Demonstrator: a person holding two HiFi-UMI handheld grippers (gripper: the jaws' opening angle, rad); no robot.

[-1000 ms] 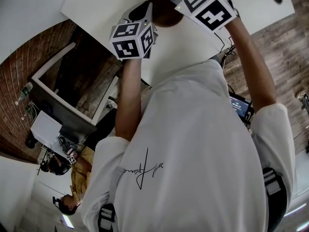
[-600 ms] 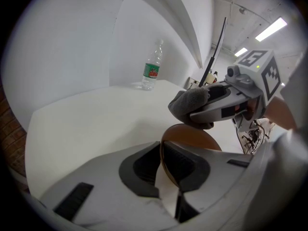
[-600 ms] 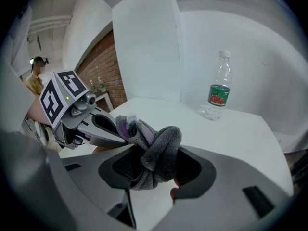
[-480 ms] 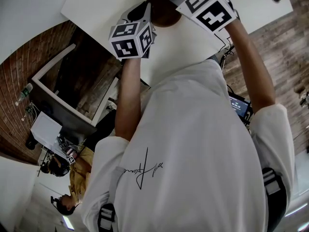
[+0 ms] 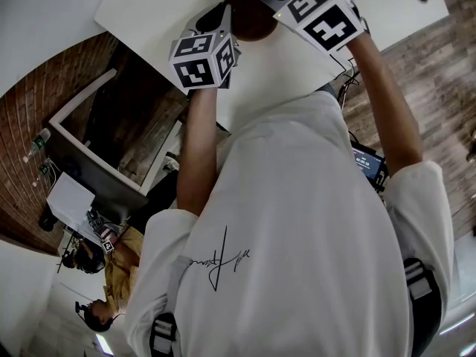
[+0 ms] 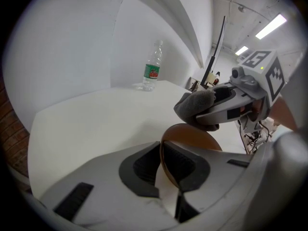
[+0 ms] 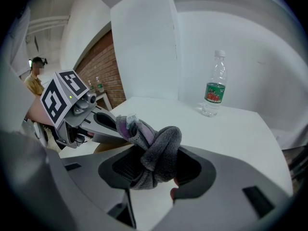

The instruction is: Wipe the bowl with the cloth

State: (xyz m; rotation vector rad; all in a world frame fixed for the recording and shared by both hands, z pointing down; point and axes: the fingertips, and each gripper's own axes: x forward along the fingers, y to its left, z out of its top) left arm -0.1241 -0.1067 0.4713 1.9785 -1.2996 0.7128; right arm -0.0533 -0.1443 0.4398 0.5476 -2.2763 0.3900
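On the bowl (image 6: pixel 192 134) rim, left gripper (image 6: pixel 162 155) slants downward.

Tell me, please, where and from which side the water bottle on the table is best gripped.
Grip the water bottle across its round body at the label, coming in level from the open table side. It stands upright near the wall, so the far side probably offers little room, and the cap is small.

Worktop (image 6: pixel 91 124) wide and bare ahead; only bottle (image 6: pixel 152 67) upright at far edge near wall (image 6: pixel 72 47), well apart; close in, right gripper (image 7: pixel 153 170) with cloth (image 7: pixel 156 150) hangs just above bowl (image 6: pixel 192 137), crowding left gripper (image 6: pixel 162 165).
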